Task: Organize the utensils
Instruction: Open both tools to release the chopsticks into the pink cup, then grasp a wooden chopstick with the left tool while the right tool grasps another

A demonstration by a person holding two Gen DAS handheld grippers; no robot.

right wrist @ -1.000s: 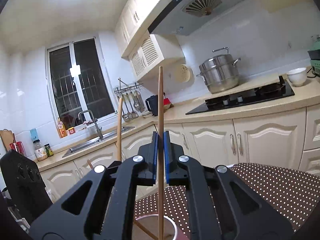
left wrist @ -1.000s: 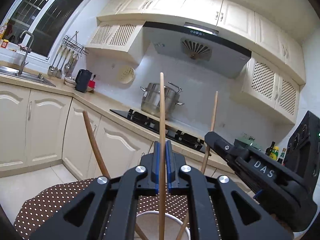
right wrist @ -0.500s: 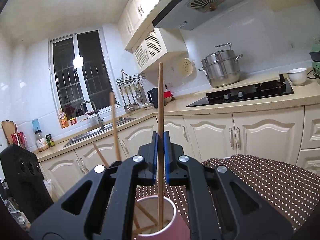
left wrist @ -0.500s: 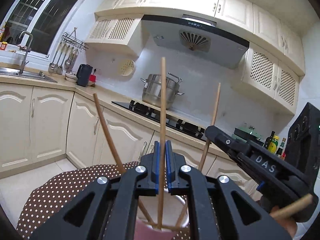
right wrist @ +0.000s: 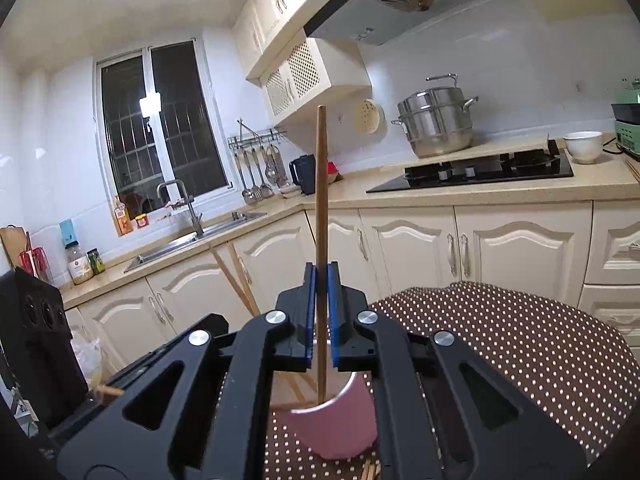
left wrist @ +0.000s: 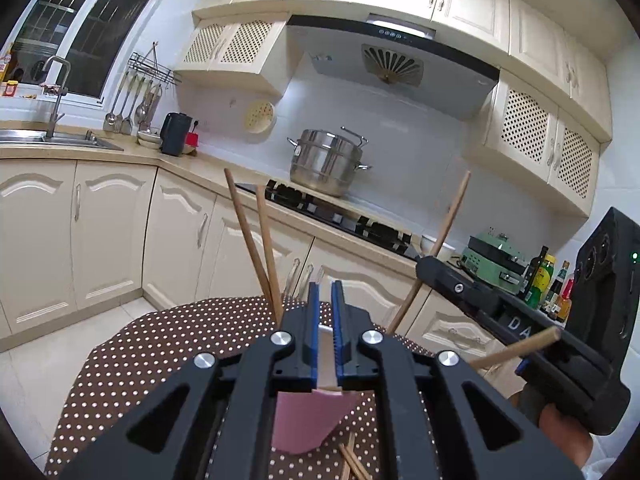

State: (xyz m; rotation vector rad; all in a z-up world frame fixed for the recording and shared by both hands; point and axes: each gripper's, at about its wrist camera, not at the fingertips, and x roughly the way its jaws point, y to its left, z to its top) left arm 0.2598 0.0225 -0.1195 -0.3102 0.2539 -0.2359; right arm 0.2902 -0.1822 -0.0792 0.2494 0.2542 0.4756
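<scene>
A pink cup (left wrist: 308, 420) (right wrist: 336, 428) stands on the brown polka-dot table. Wooden chopsticks (left wrist: 256, 248) lean in it, and one more (left wrist: 436, 248) slants up by the right gripper. My left gripper (left wrist: 325, 292) is above the cup with its blue pads slightly apart and nothing between them. My right gripper (right wrist: 321, 276) is over the cup, its pads on either side of an upright chopstick (right wrist: 321, 200) whose lower end is in the cup. The right gripper body (left wrist: 520, 328) shows in the left wrist view.
Loose chopsticks (left wrist: 350, 460) lie on the table (right wrist: 520, 352) beside the cup. Behind are cream cabinets, a black hob (right wrist: 480, 170) with a steel pot (right wrist: 436, 120), a sink (right wrist: 192, 236) and a white bowl (right wrist: 582, 146).
My left gripper has opened and let go of its chopstick, which now leans in the cup. Both grippers have risen and pulled back a little from the cup.
</scene>
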